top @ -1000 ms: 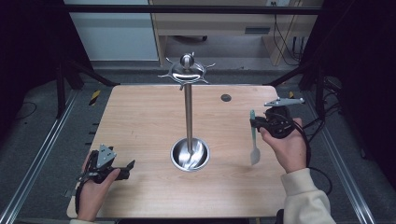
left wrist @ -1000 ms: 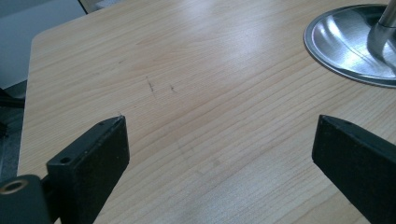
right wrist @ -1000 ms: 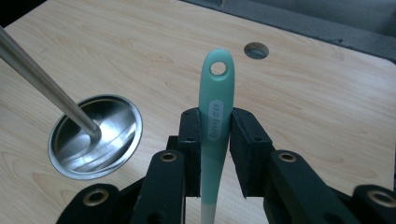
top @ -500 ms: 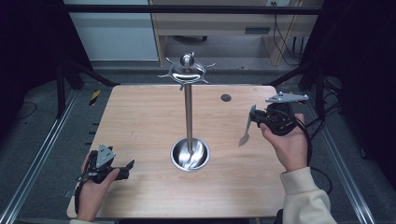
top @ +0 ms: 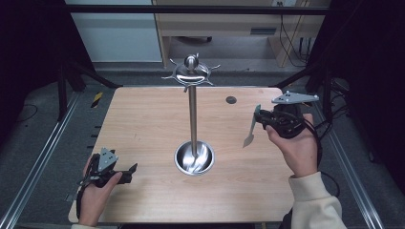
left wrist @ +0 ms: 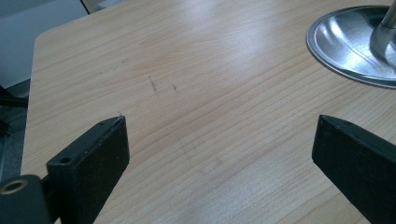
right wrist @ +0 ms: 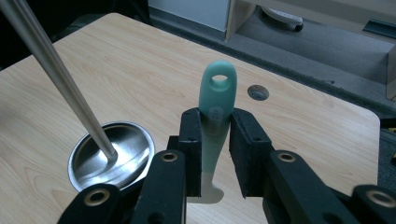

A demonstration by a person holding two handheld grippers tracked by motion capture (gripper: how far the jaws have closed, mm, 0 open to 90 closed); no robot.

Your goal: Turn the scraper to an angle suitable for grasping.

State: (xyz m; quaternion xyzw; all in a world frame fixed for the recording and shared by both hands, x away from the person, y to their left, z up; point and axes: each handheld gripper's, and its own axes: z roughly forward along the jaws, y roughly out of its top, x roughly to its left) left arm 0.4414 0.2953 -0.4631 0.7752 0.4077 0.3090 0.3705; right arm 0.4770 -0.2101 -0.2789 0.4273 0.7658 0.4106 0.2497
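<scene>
A steel hanging stand rises from the middle of the wooden table point(top: 143, 119): a thin pole point(top: 192, 119), a ring of hooks at its top point(top: 191, 72) and a round dish base point(top: 194, 158). To the right of the pole my right gripper point(top: 260, 119) is shut on a teal-handled utensil point(top: 251, 128), held above the table. Its pale blade end slants down and left. In the right gripper view the teal handle point(right wrist: 215, 100), with a hole at its tip, sticks up between the pads of the right gripper point(right wrist: 215, 128). My left gripper point(top: 128, 171) rests open at the table's front left; nothing lies between the jaws of that left gripper point(left wrist: 219, 140).
A small dark round hole point(top: 231, 100) marks the table's back right. The dish base point(left wrist: 355, 44) lies just ahead and right of the left gripper. Metal floor rails point(top: 43, 157) run along both sides of the table. A cabinet stands behind the table.
The right hand has risen with the utensil and tilted it, so the blade end has swung left and off the table. The left hand has kept still.
</scene>
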